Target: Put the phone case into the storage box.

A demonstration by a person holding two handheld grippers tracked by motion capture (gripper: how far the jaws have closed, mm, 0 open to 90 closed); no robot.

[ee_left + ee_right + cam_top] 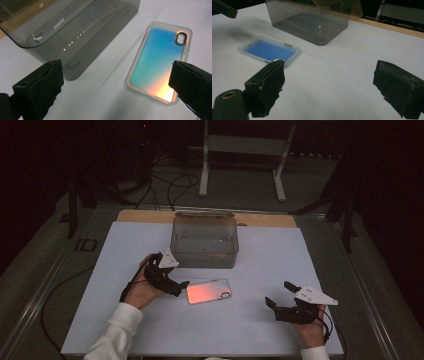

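Note:
An iridescent phone case (209, 291) lies flat on the white board, in front of a smoky see-through box (204, 241). In the left gripper view the phone case (160, 62) shimmers blue to orange, and the box (75, 32) stands to its left. My left gripper (172, 275) hovers open just left of the case, jaws wide apart with nothing between them. Over the board's near right part my right gripper (279, 295) is open too and holds nothing. Its own view shows the phone case (269, 50) as blue, ahead and to the left, with the box (309, 20) beyond.
The white board (260, 265) lies on a wooden tabletop (260, 220) whose bare strip shows along the far edge. A white metal stand (245, 155) and cables (170, 185) are on the dark floor beyond the table.

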